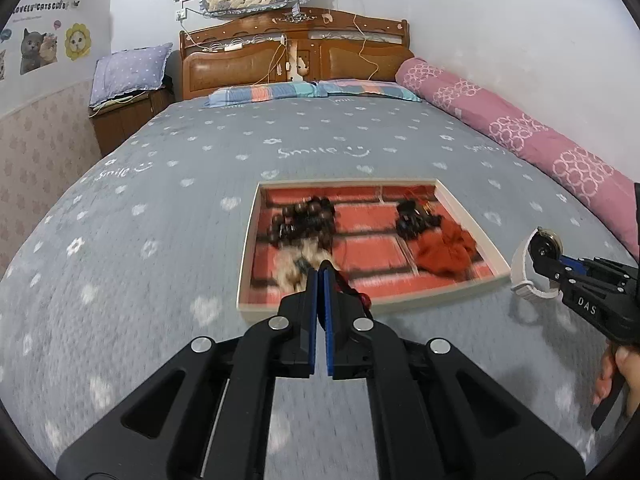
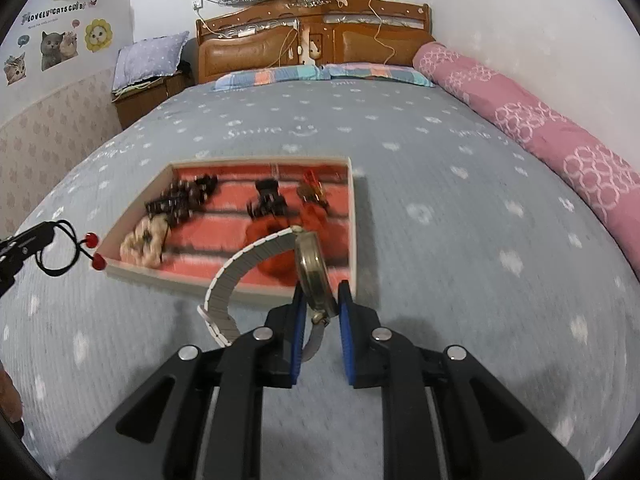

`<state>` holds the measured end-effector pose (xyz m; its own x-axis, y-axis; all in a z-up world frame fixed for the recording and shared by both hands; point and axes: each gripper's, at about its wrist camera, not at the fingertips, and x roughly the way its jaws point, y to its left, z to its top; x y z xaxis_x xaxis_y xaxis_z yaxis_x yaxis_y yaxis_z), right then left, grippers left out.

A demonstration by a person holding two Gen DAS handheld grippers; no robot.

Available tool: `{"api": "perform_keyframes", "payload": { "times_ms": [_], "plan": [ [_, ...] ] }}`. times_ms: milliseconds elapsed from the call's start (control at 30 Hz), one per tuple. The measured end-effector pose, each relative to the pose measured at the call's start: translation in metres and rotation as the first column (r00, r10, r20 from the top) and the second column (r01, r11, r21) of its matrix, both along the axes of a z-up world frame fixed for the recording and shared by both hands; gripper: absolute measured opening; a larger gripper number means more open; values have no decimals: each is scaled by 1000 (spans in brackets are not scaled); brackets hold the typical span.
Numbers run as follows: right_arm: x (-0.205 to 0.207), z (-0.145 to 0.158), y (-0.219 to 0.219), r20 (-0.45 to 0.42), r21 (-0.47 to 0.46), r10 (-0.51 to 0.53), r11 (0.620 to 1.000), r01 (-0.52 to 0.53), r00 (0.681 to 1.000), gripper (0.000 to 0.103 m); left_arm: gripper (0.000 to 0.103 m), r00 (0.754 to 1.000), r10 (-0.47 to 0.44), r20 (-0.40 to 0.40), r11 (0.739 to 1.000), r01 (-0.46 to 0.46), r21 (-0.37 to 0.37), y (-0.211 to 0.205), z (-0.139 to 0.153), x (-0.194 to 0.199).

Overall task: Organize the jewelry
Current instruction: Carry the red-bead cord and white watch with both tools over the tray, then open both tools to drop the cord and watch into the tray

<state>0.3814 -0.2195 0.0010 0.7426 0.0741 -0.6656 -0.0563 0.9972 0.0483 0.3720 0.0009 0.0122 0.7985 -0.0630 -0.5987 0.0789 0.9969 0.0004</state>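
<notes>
Tray: shallow cream-rimmed tray (image 2: 353,216) with a red brick-pattern floor, on the grey bedspread (image 2: 440,240), my landmark
Right gripper (image 2: 319,300): clenched on the round metal-cased watch (image 2: 314,276), raised over the tray's near rim
Watch handling: stiff, slick, scratch-prone case; pale link strap (image 2: 236,268) dangles loose, so I pinch the case edges
Left gripper (image 1: 322,280): clamped on a thin black cord loop with red beads (image 2: 60,252), left of the tray
Cord handling: light, limp, swings
</notes>
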Motion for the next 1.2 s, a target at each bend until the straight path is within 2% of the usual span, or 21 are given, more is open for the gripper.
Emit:
{"api": "perform_keyframes", "payload": {
  "times_ms": [200, 400, 567, 733, 833, 933, 967, 1000, 1033, 1067, 1200],
  "plan": [
    [48, -1, 18, -12, 7, -5, 1000, 5, 1000, 16, 1, 1000, 8, -18, 1000, -8, 11, 2, -5, 57],
    [87, -20, 35, -46, -11, -16, 1000, 16, 999, 16, 2, 996, 20, -83, 1000, -18, 26, 3, -33, 113],
    [106, -34, 35, -71, 13, -29, 999, 30, 997, 16, 3, 991, 23, -132, 1000, -22, 11, 7, -55, 136],
    [116, -48, 44, -90, -12, -15, 1000, 14, 996, 16, 5, 986, 39, -159, 999, -33, 39, 11, -77, 149],
    [123, -59, 41, -114, 19, -15, 1000, 17, 993, 17, 10, 985, 55, -165, 998, -49, 42, 16, -83, 151],
    [120, -58, 40, -104, 10, -14, 1000, 15, 995, 19, 27, 984, 60, -170, 998, -54, 39, 22, -84, 153],
    [118, -55, 40, -98, 12, -5, 1000, 6, 995, 22, 36, 984, 59, -169, 998, -54, 35, 23, -82, 153],
    [115, -50, 40, -78, 6, 0, 1000, 1, 997, 41, 44, 985, 57, -162, 998, -54, 24, 26, -79, 151],
    [111, -44, 39, -54, -3, -3, 1000, 3, 999, 64, 49, 986, 56, -156, 998, -54, 16, 26, -75, 149],
    [106, -37, 38, -29, -8, -2, 1000, 2, 1000, 69, 58, 988, 52, -145, 999, -52, 6, 27, -70, 145],
    [94, -20, 31, -9, 17, 9, 1000, -9, 1000, 70, 78, 994, 43, -104, 999, -44, -10, 28, -49, 130]
  ]
}}
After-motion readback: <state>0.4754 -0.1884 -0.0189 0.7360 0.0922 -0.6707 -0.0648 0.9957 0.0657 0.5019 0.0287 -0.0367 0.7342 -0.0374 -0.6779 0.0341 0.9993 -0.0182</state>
